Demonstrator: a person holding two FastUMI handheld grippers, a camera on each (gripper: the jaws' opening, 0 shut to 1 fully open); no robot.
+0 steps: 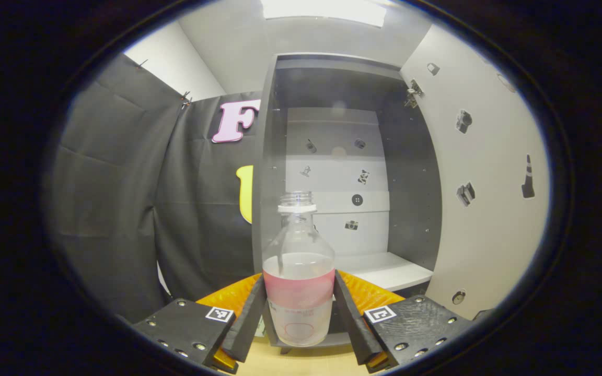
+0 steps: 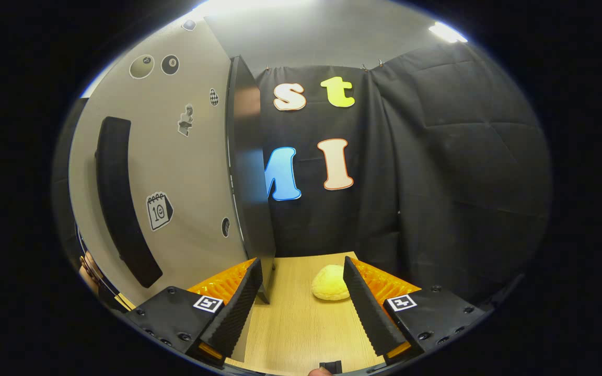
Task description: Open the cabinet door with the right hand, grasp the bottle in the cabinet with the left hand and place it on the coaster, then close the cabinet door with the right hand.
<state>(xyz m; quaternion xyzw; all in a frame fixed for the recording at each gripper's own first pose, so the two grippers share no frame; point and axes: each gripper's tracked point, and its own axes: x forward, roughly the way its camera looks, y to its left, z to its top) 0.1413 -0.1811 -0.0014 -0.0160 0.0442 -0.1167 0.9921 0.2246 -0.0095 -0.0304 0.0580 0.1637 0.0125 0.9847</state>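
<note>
the left gripper (image 1: 299,313) has both fingers pressed on the banded waist of the bottle (image 1: 299,277), upright in front of the open cabinet (image 1: 411,209). the right gripper (image 2: 299,308) stands spread and empty beside the door (image 2: 186,172) edge — a yellow lump (image 2: 331,282) lies beyond. the bottle is uncapped and part full — tilting it could spill.

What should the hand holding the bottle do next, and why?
Probably draw the bottle back, away from the cabinet, keeping it upright. The left gripper has a finger on each side of it, the door stands open, and the bottle has no cap, so tipping might spill the liquid inside.
</note>
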